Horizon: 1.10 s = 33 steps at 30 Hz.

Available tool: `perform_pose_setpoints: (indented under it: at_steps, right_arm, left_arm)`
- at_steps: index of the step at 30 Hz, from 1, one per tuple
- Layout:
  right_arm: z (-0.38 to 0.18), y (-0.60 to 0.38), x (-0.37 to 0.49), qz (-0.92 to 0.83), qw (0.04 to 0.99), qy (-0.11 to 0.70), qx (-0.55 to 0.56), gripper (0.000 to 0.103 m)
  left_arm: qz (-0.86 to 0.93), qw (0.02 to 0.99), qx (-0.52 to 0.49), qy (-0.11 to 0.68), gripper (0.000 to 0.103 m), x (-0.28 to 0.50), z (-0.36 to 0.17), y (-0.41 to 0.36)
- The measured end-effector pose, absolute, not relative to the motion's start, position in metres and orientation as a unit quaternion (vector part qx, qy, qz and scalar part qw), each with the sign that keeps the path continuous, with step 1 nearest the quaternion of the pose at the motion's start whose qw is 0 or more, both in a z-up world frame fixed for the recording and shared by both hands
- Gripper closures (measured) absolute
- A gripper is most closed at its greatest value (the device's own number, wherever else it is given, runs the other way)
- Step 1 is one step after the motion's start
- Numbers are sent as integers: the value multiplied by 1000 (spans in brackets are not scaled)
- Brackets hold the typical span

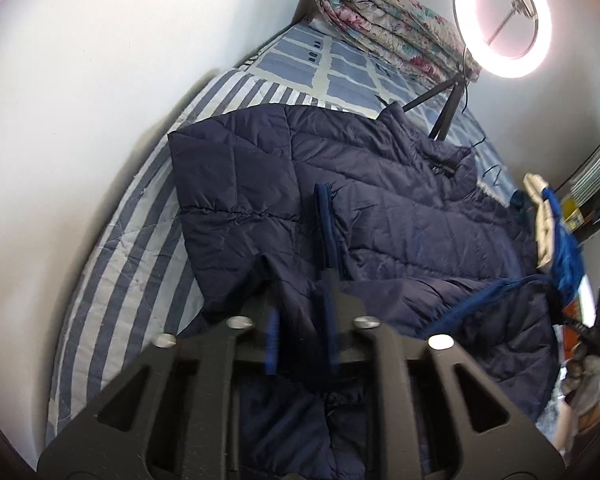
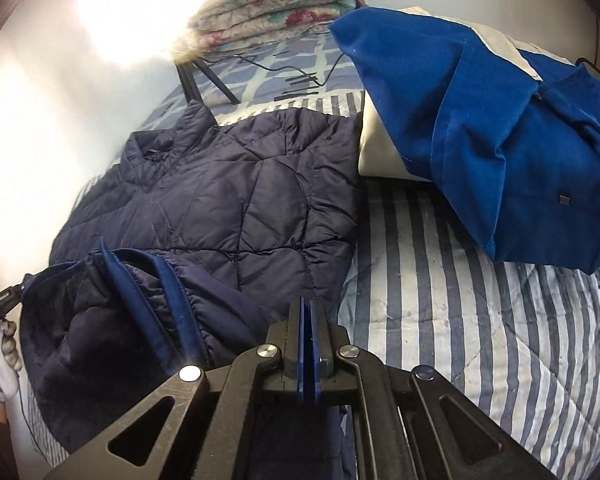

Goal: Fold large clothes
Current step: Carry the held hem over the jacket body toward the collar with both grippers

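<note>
Right wrist: fingers point(image 2: 309, 320) pinch jacket point(image 2: 236, 184) hem.

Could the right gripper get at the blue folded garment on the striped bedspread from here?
Probably not yet: the right gripper is shut on the navy puffer jacket. The blue garment lies uncovered ahead.

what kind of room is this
Likely a bedroom: a navy puffer jacket lies on a bed with a striped blanket, a folded floral quilt at its far end, beside a ring light.
</note>
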State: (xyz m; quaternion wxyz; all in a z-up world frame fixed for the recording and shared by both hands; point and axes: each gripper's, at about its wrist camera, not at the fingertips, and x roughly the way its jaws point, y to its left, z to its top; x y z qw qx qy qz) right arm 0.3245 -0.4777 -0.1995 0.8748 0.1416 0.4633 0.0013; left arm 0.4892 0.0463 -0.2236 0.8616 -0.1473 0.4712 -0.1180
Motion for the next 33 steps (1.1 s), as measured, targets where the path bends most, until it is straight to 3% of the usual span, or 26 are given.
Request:
perform_pose_setpoints:
  at_steps: [2,4,9,16,20,25,27,28,29,30,32,33]
  right_arm:
    - [-192,-484,320,5,883,447,143,70]
    - [-184,-491,314,12,889,431,157,55]
    - [-172,-510,296,33,901,393,180,46]
    - [-187,-495,303,32,899,417,129,44]
    - [-189,-482,319,28,898,426,104,37]
    - [-194,-478,336,28,895,434,98,38]
    - [-197,-477,340,32,893,439,98,41]
    - [-200,-475,342,37,891,442,97,51]
    - [-202,-473,344,44,888,448,96,67]
    - [-205,-471,347,46,886,452,92,73]
    - [-207,-463,347,43,886,456,73,93]
    - [-207,-459,346,40,886,458,61,97]
  left_arm:
    - [-136,860,-170,462,55,490,-216,53]
    - [-140,866,-184,444,44,490,-204,62]
    - [-151,881,-150,422,43,484,-183,75]
    - [-147,865,-95,471,43,493,-218,68]
    - [-154,862,-104,471,43,504,-226,60]
    - [-152,866,-67,472,45,509,-232,45]
    - [-148,867,-49,474,66,510,-235,39]
    - [-144,867,-42,474,71,510,-236,38]
    - [-140,868,-34,476,81,511,-238,36]
    - [-138,868,-29,476,92,511,-239,35]
    - [-136,872,-18,471,97,510,-239,33]
    - [-137,873,-16,468,100,510,-237,33]
